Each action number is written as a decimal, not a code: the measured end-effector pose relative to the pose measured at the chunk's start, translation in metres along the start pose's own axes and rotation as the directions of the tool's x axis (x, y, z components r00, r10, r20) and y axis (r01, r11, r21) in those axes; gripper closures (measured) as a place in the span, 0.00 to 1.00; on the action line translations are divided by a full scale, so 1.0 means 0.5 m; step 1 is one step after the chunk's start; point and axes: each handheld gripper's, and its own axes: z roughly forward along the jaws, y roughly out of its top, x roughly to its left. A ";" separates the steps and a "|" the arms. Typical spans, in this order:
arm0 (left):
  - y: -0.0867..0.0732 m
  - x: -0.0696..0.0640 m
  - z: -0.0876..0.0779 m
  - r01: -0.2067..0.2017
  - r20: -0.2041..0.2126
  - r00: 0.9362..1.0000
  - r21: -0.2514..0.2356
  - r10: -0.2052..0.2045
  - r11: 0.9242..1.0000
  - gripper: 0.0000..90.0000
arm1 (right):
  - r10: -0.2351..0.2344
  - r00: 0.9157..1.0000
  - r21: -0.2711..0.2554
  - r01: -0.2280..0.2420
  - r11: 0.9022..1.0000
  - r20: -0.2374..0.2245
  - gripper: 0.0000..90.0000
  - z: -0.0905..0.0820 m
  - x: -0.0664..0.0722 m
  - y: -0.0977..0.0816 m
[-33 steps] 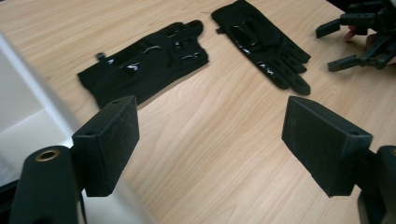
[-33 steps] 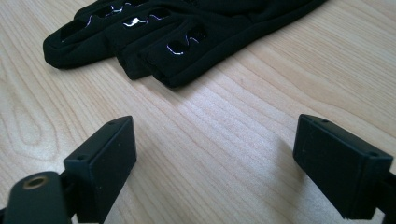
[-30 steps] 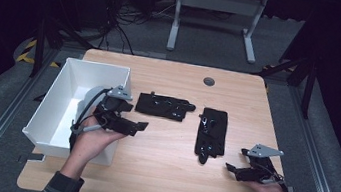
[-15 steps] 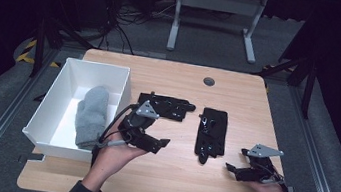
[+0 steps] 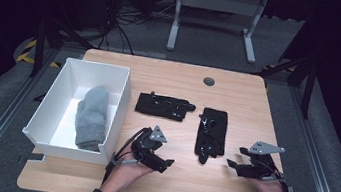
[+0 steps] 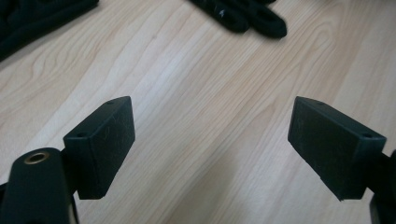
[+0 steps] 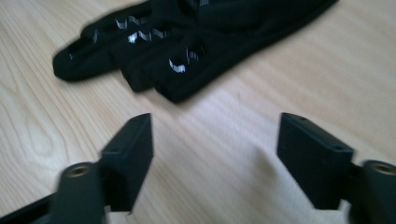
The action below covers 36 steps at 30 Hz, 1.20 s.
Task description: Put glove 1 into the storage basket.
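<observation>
A wooden table (image 5: 239, 98) holds a white box (image 5: 50, 109) at its 9 o'clock side, and a grey mitten (image 5: 92, 118) lies inside the box. Two black gloves lie flat near the middle of the table. The first black glove (image 5: 164, 107) lies sideways at about 12 o'clock from the left gripper (image 5: 161, 164). The second black glove (image 5: 212, 132) lies between the two grippers, with its fingers toward the person. The left gripper sits low over bare wood just beside the box, and its jaws stand wide apart with nothing between them; they have just been opening a little more. The right gripper (image 5: 232, 164) sits at the 4 o'clock part of the table, near the second black glove. In the right gripper view that glove (image 7: 187, 42) lies just past the jaws at 12 o'clock, a bit blurred, and it seems not to touch them. Those jaws are apart and have just been closing with only wood between them.
</observation>
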 end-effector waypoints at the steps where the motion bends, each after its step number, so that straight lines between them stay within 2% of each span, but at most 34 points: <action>1: -0.007 0.003 0.003 0.004 0.001 1.000 0.002 -0.004 1.000 0.17 | -0.004 1.000 -0.009 0.004 1.000 0.001 0.43 -0.001 0.000 0.005; 2: -0.016 0.006 0.006 0.008 0.006 1.000 0.003 -0.008 1.000 0.17 | -0.007 1.000 -0.020 0.007 1.000 -0.001 0.51 -0.002 0.001 0.012; 3: -0.016 0.006 0.006 0.008 0.006 1.000 0.003 -0.008 1.000 0.16 | -0.007 1.000 -0.020 0.007 1.000 -0.001 0.51 -0.002 0.001 0.012; 6: -0.034 0.013 0.011 -0.005 -0.019 1.000 0.015 0.005 1.000 0.13 | -0.022 1.000 -0.051 0.022 0.998 0.008 0.81 0.003 0.003 0.039; 7: -0.039 0.015 0.012 -0.002 -0.019 1.000 0.016 0.002 1.000 0.11 | -0.023 1.000 -0.057 0.023 0.998 0.010 0.88 0.005 0.003 0.046; 8: -0.044 0.018 0.013 0.007 -0.019 1.000 0.020 -0.007 1.000 0.08 | -0.019 1.000 -0.061 0.020 0.998 0.016 0.99 0.015 -0.002 0.064; 10: -0.051 0.020 0.015 0.015 -0.016 1.000 0.029 -0.014 0.999 0.07 | -0.020 1.000 -0.062 0.022 0.998 0.021 1.00 0.021 -0.006 0.073; 13: -0.057 0.018 0.023 -0.018 -0.046 0.999 0.075 0.021 0.997 0.02 | -0.017 1.000 -0.057 0.018 0.998 0.026 1.00 0.045 -0.028 0.099; 15: -0.061 0.018 0.031 -0.014 -0.057 0.998 0.090 0.020 0.996 0.00 | -0.021 0.999 -0.049 0.023 0.999 0.032 1.00 0.059 -0.042 0.112; 17: -0.063 0.014 0.032 -0.040 -0.076 0.996 0.094 0.047 0.995 0.00 | -0.012 0.999 -0.054 0.014 0.998 0.036 1.00 0.074 -0.063 0.127; 20: -0.072 0.015 0.034 -0.071 -0.059 0.996 0.051 0.074 0.996 0.00 | 0.000 0.999 -0.051 0.002 0.999 0.044 1.00 0.102 -0.096 0.151; 22: -0.082 0.018 0.036 -0.085 -0.046 0.995 0.001 0.085 0.996 0.00 | 0.004 0.998 -0.040 -0.002 0.999 0.057 1.00 0.123 -0.112 0.163; 25: -0.082 0.018 0.035 -0.086 -0.046 0.995 0.002 0.086 0.996 0.00 | 0.010 0.997 -0.021 -0.008 1.000 0.072 1.00 0.150 -0.131 0.171; 27: -0.082 0.018 0.035 -0.087 -0.047 0.995 0.002 0.087 0.996 0.00 | 0.034 0.996 -0.009 -0.033 0.999 0.078 1.00 0.171 -0.147 0.170; 29: -0.083 0.018 0.035 -0.085 -0.048 0.995 0.000 0.085 0.996 0.00 | 0.036 0.996 0.015 -0.038 0.999 0.084 1.00 0.183 -0.153 0.165; 31: -0.083 0.018 0.035 -0.085 -0.050 0.995 0.000 0.085 0.996 0.00 | 0.037 0.996 0.015 -0.038 0.999 0.082 1.00 0.185 -0.154 0.163; 36: -0.083 0.018 0.035 -0.085 -0.048 0.995 0.000 0.085 0.996 0.00 | 0.015 0.995 0.044 -0.020 0.999 0.098 1.00 0.168 -0.146 0.153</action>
